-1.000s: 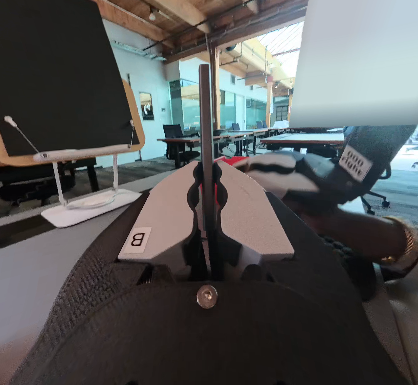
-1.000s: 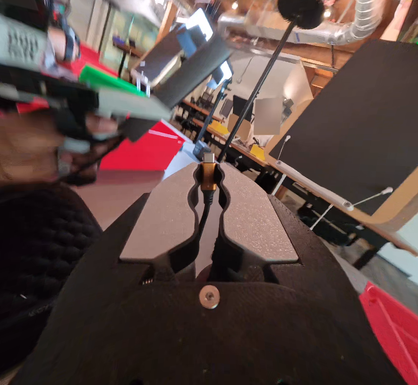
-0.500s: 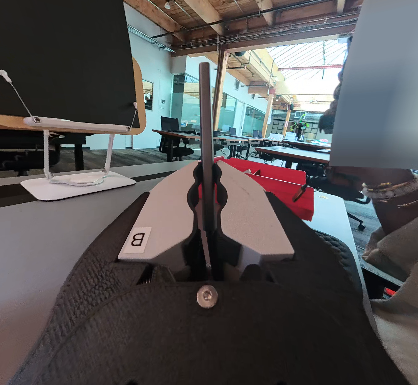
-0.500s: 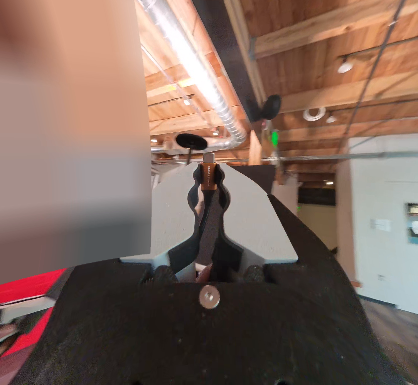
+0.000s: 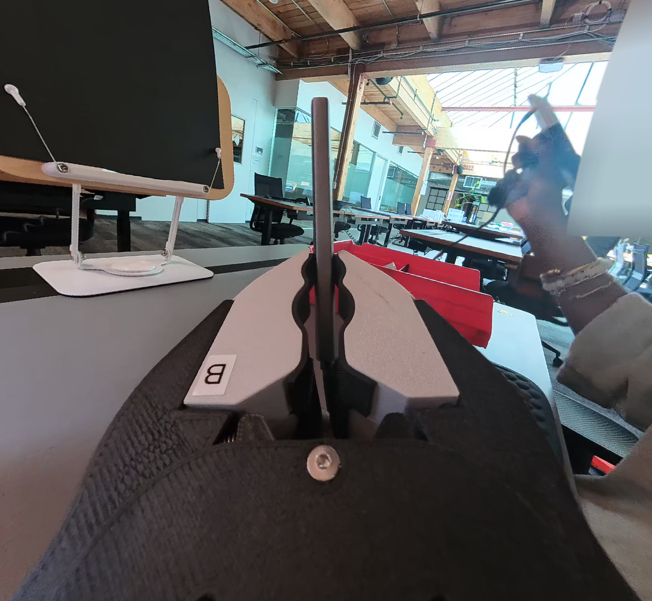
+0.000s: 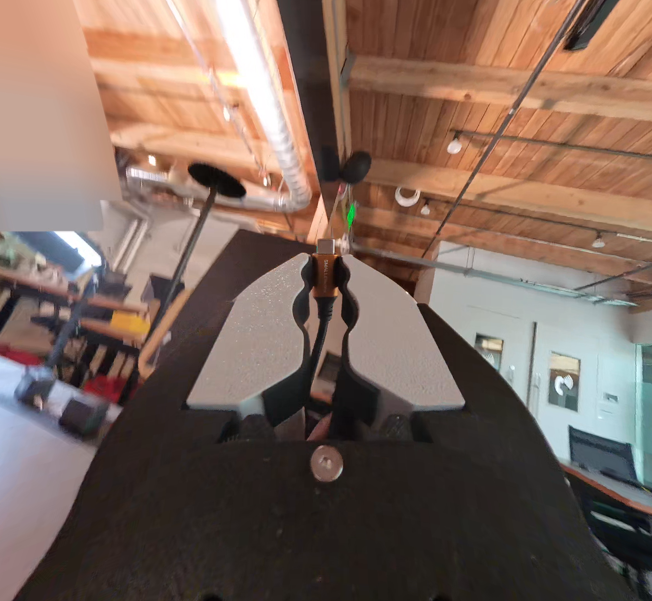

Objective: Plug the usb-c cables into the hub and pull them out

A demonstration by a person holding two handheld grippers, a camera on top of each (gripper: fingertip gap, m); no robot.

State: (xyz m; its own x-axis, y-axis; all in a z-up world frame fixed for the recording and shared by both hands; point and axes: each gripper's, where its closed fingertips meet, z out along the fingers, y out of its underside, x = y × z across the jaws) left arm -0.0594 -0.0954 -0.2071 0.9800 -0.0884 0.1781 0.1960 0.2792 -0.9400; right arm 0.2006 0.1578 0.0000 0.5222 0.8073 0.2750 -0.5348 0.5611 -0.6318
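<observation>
My left gripper [image 5: 323, 259] is shut on the hub [image 5: 321, 196], a thin dark grey slab seen edge-on that stands up out of the jaws. My right gripper [image 6: 326, 257] is shut on the USB-C cable's orange-sleeved plug [image 6: 325, 280]. Its metal tip [image 6: 326, 244] sticks out past the fingertips, and the black cable [image 6: 319, 337] runs back between the fingers. The right wrist view points up at the wooden ceiling. In the left wrist view the right gripper [image 5: 539, 146] is blurred, raised at the upper right, far from the hub, with the cable [image 5: 469, 231] hanging below it.
A grey table [image 5: 88, 354] lies under my left gripper. A white stand [image 5: 116, 270] holding a black board [image 5: 106, 55] is at the left. Red bins [image 5: 423, 287] sit beyond the hub. A person's forearm and sleeve [image 5: 614, 354] are at the right. The left gripper's tips are roughly 40 cm from the right gripper's.
The right gripper has swung away from the hub and up to the right, and now faces the ceiling with the plug still held. The left gripper kept hold of the hub and barely moved.
</observation>
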